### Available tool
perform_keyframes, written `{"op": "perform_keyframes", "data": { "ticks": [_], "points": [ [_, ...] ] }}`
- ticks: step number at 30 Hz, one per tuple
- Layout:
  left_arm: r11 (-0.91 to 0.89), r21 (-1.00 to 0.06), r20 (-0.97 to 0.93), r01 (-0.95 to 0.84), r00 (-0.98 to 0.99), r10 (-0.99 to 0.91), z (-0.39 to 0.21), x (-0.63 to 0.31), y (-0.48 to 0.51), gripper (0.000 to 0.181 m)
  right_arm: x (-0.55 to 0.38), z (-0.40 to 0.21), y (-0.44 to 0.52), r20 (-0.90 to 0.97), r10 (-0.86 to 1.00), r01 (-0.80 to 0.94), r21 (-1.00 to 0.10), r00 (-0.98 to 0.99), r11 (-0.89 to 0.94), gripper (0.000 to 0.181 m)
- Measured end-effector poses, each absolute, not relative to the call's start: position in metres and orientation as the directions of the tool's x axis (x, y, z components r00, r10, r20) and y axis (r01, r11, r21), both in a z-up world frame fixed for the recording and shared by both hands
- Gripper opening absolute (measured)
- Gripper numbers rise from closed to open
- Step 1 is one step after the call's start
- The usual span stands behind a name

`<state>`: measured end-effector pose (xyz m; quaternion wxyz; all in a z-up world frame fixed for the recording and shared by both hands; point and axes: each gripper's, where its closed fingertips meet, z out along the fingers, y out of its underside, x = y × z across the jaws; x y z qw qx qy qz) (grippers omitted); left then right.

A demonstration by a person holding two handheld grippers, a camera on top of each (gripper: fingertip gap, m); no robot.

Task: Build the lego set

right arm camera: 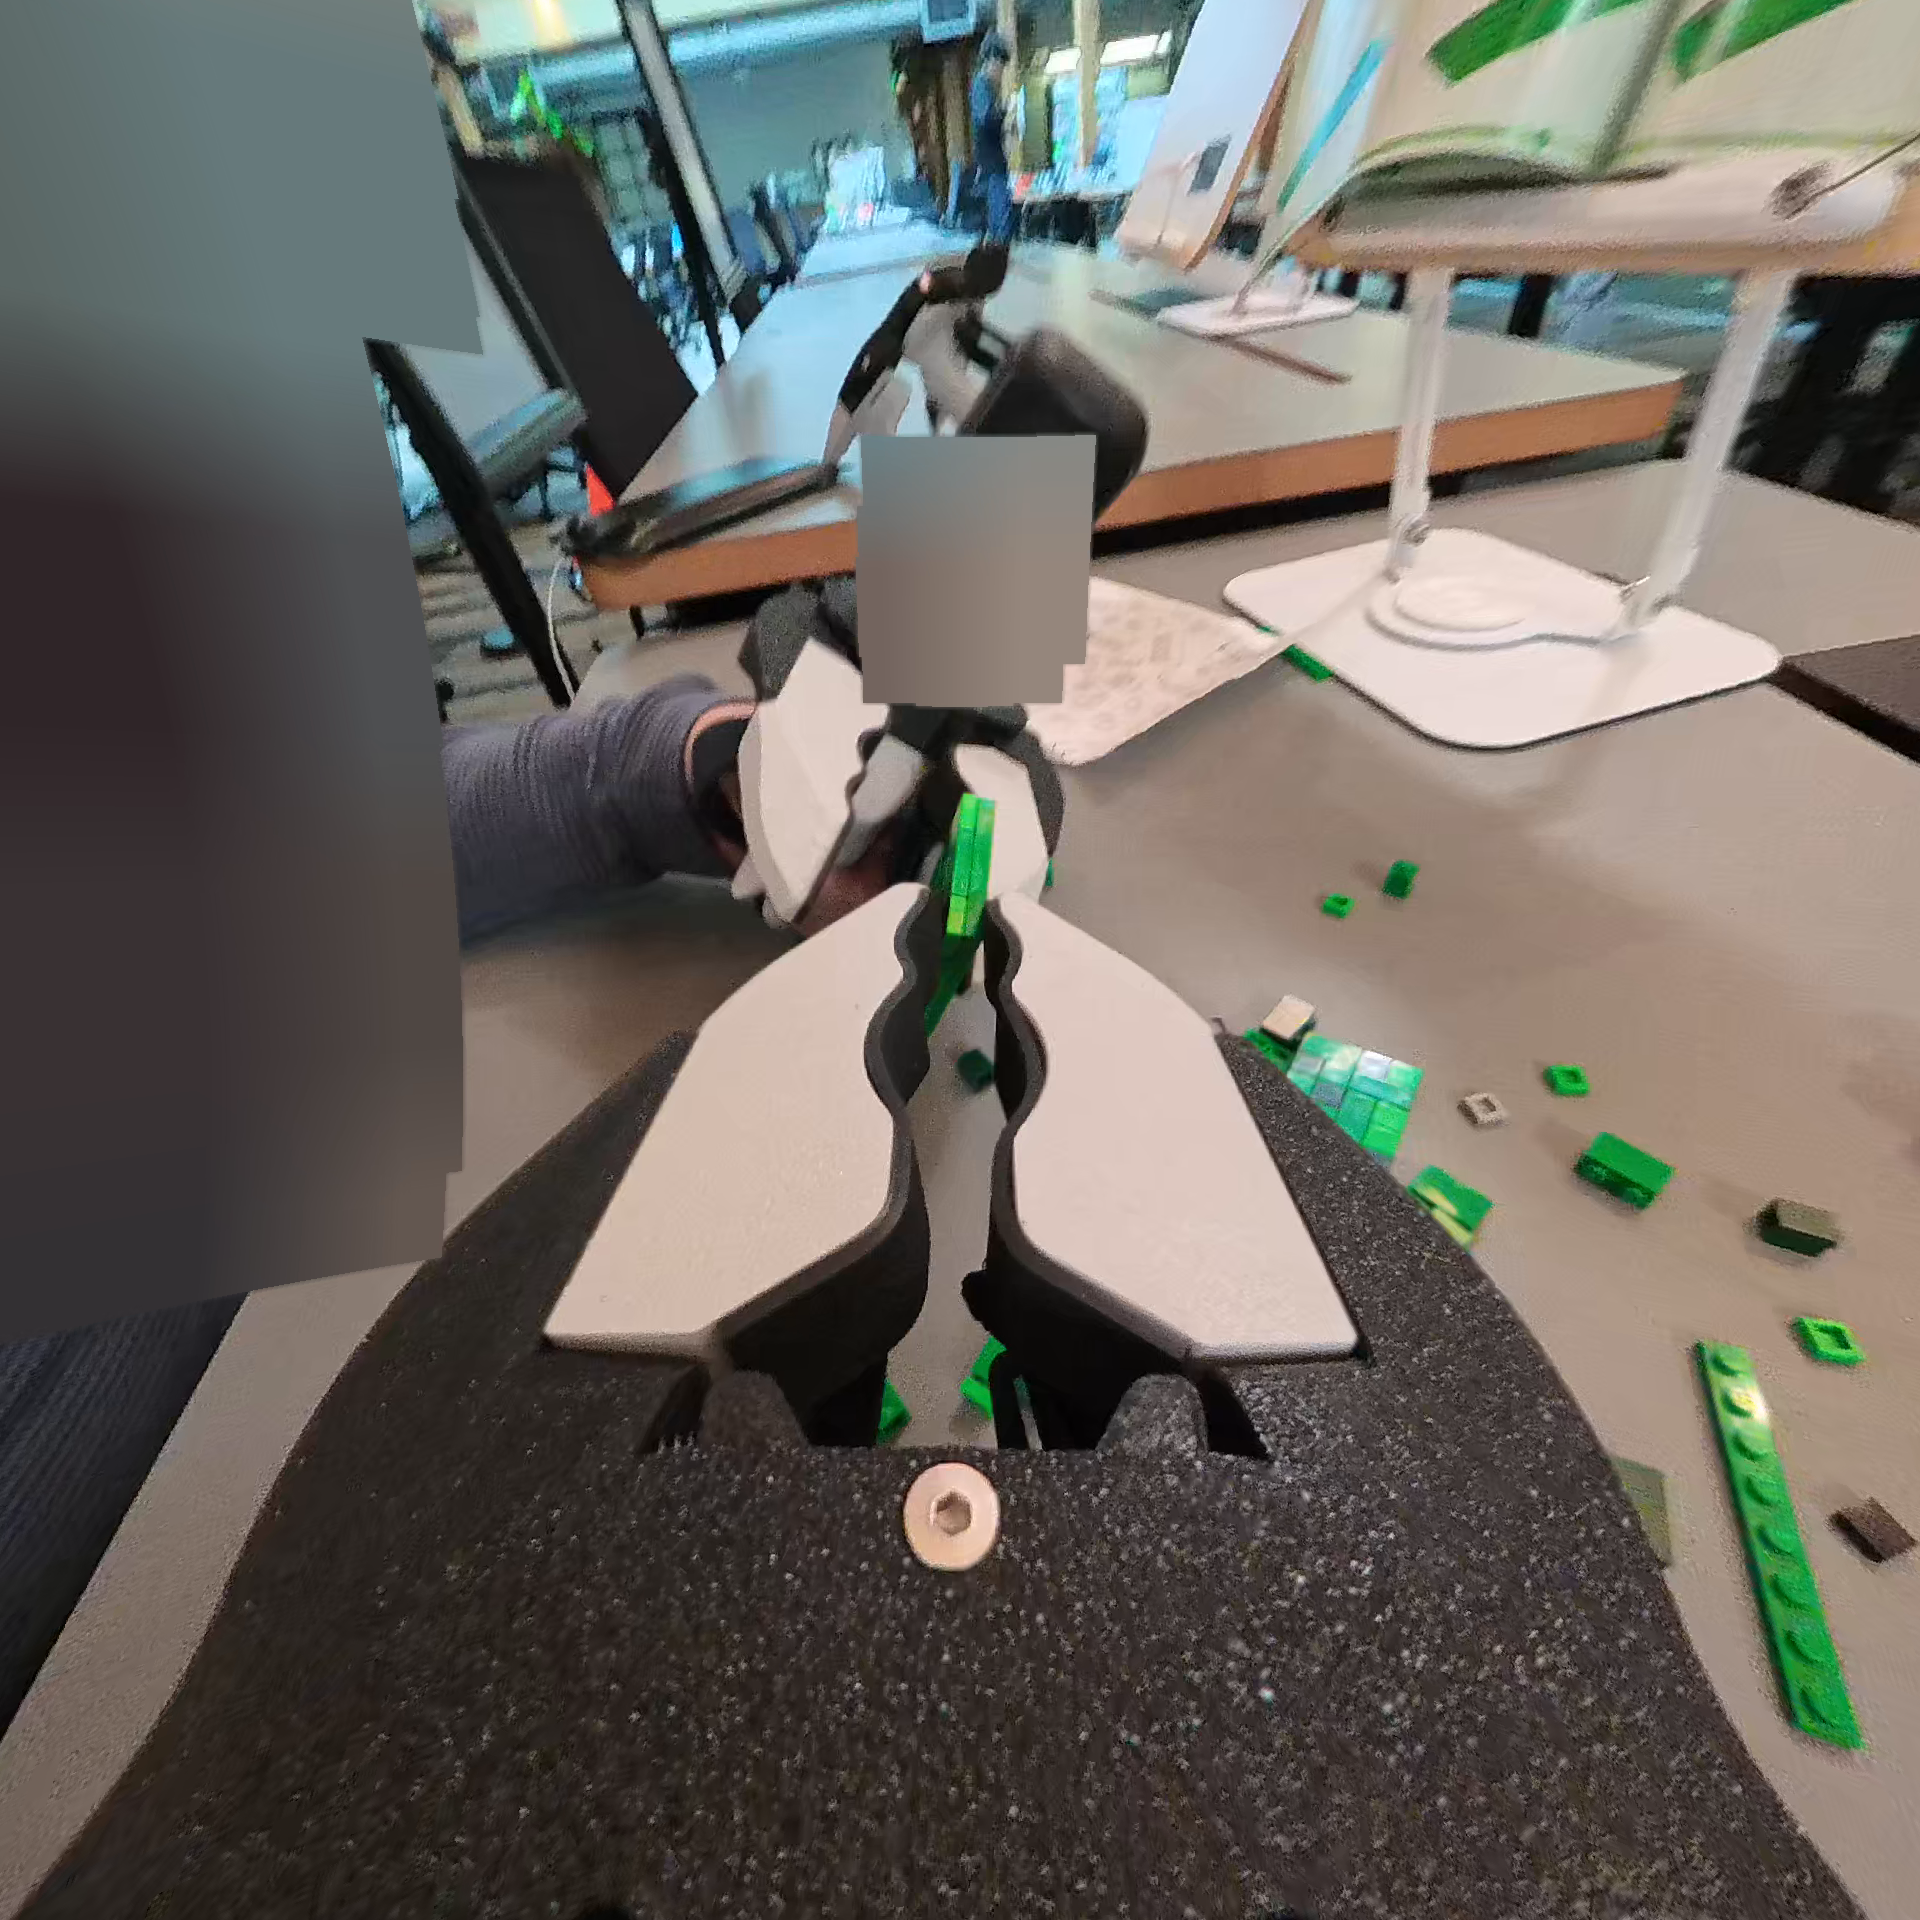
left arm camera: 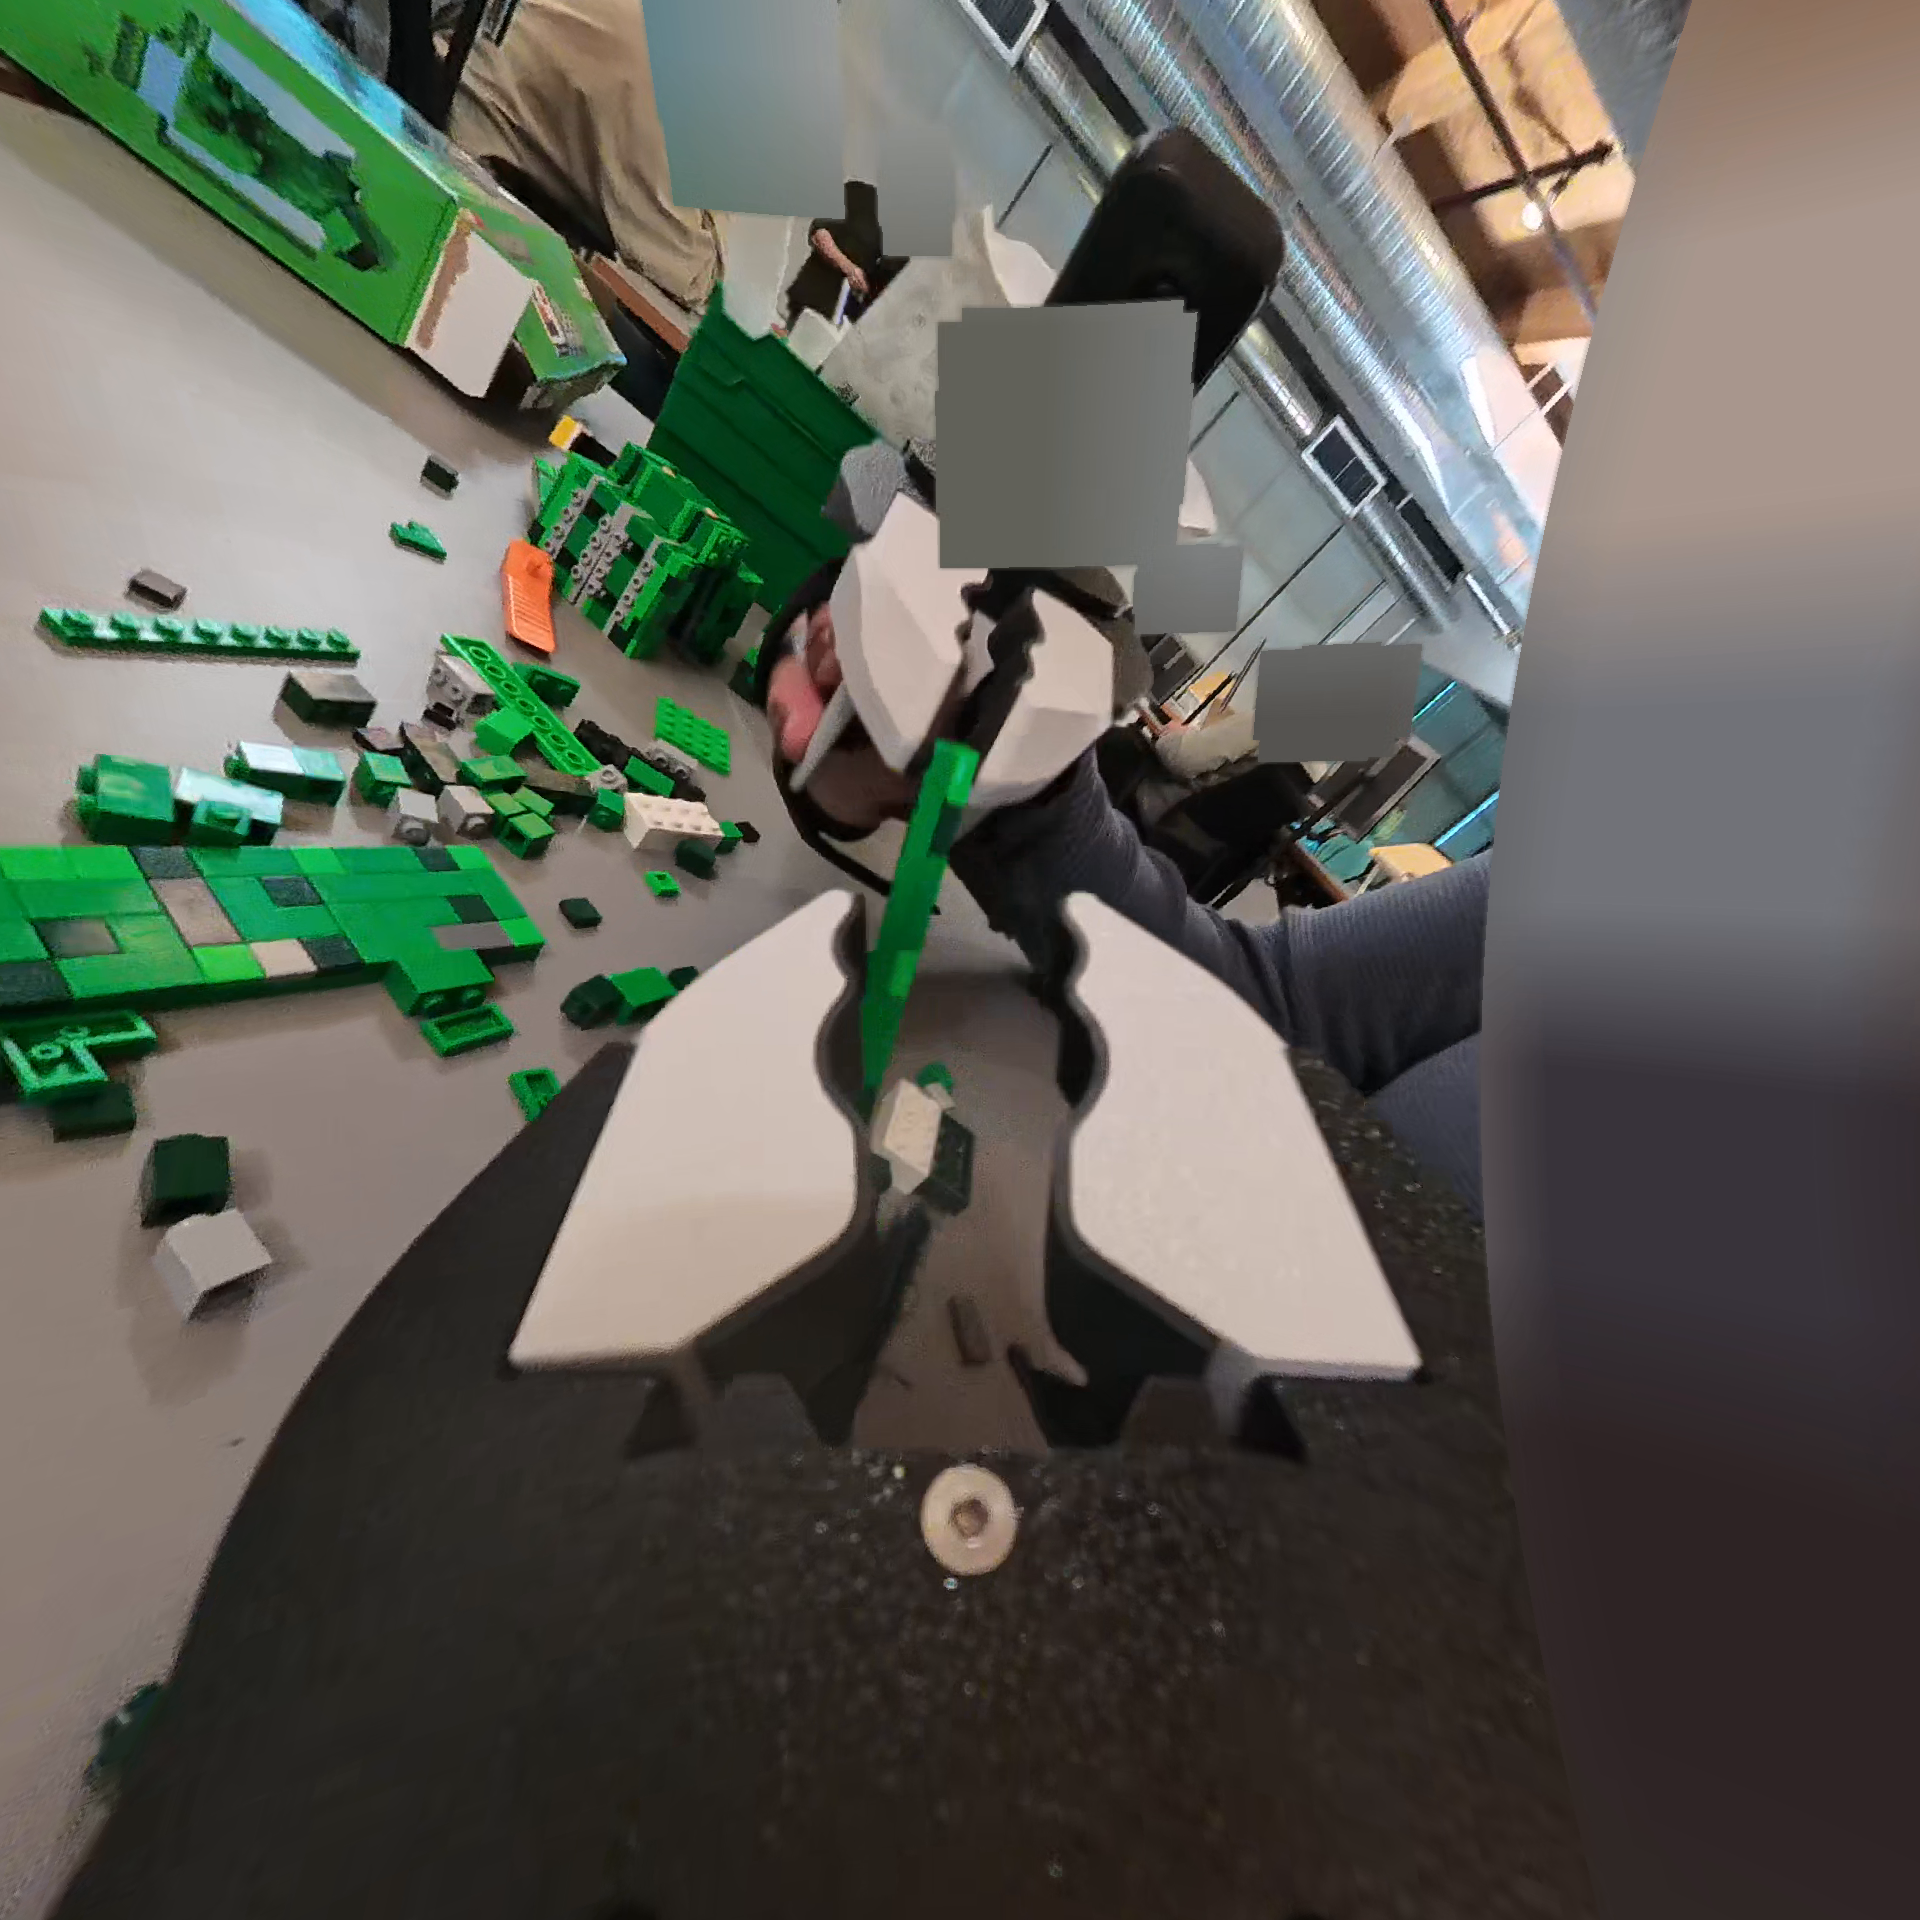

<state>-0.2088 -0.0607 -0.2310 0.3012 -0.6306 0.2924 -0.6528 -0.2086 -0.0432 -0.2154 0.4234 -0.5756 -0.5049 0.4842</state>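
A long thin green plate assembly (left arm camera: 914,914) stands on edge between both grippers. My left gripper (left arm camera: 961,914) is open; the plate runs through the gap against its left finger (left arm camera: 727,1122). A small light grey brick (left arm camera: 909,1127) and dark green bits sit at the plate's near end. My right gripper (left arm camera: 971,707) is shut on the plate's far end. In the right wrist view my right gripper (right arm camera: 958,899) pinches the green plate (right arm camera: 968,873), and the left gripper (right arm camera: 914,790) faces it with its fingers apart.
On the grey table (left arm camera: 260,436) lie a flat green mosaic assembly (left arm camera: 239,925), a built green block (left arm camera: 644,561), an orange brick separator (left arm camera: 528,613), a long green plate (left arm camera: 197,634), loose bricks and the green box (left arm camera: 312,187). A white stand (right arm camera: 1507,634) holds the booklet (right arm camera: 1558,83). My two grippers' fingertips are within a few centimetres of each other.
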Motion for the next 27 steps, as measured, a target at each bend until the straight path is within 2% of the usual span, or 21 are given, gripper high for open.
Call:
{"op": "perform_keyframes", "data": {
  "ticks": [5,6,9,10,13,14,15,18,20,24,27],
  "points": [
    [-0.665,-0.746,0.665,0.015,-0.003,-0.746,-0.238,-0.209,-0.057,0.040,-0.196,-0.188,-0.026,-0.206,0.976,-0.049,-0.978,0.066,-0.203,0.006],
    [-0.663,-0.749,0.663,0.011,0.001,-0.749,-0.239,-0.208,-0.057,0.037,-0.194,-0.184,-0.025,-0.226,0.972,-0.082,-0.972,0.057,-0.221,0.007],
    [-0.627,-0.778,0.628,0.035,0.003,-0.778,-0.234,-0.209,-0.056,0.007,-0.191,-0.181,-0.023,-0.251,0.967,-0.112,-0.963,0.052,-0.244,0.007],
    [-0.620,-0.783,0.621,0.048,0.024,-0.783,-0.234,-0.210,-0.053,0.007,-0.191,-0.184,-0.020,-0.235,0.969,-0.095,-0.969,0.077,-0.227,0.007],
    [-0.639,-0.768,0.641,0.048,0.048,-0.766,-0.234,-0.216,-0.050,0.006,-0.187,-0.193,-0.009,-0.083,0.972,0.009,-0.996,0.220,-0.088,0.009],
    [-0.657,-0.753,0.658,0.039,0.070,-0.750,-0.238,-0.217,-0.047,0.006,-0.185,-0.191,-0.002,0.031,0.951,0.048,-0.999,0.308,0.017,0.034],
    [-0.675,-0.738,0.673,0.025,0.099,-0.733,-0.243,-0.219,-0.045,0.006,-0.185,-0.189,0.000,0.169,0.915,0.109,-0.984,0.366,0.138,0.041],
    [-0.715,-0.699,0.706,-0.008,0.155,-0.691,-0.255,-0.221,-0.042,0.006,-0.194,-0.208,-0.013,0.551,0.787,0.417,-0.807,0.277,0.418,0.063],
    [-0.732,-0.681,0.721,-0.034,0.148,-0.677,-0.258,-0.219,-0.046,0.006,-0.205,-0.229,-0.020,0.685,0.713,0.558,-0.654,0.150,0.511,0.077],
    [-0.732,-0.666,0.716,-0.144,0.153,-0.681,-0.269,-0.214,-0.058,0.006,-0.221,-0.263,-0.026,0.798,0.601,0.689,-0.414,-0.039,0.595,0.076],
    [-0.695,-0.689,0.676,-0.205,0.166,-0.718,-0.274,-0.210,-0.064,0.006,-0.221,-0.274,-0.023,0.839,0.531,0.739,-0.283,-0.118,0.612,0.062]
  ]
}}
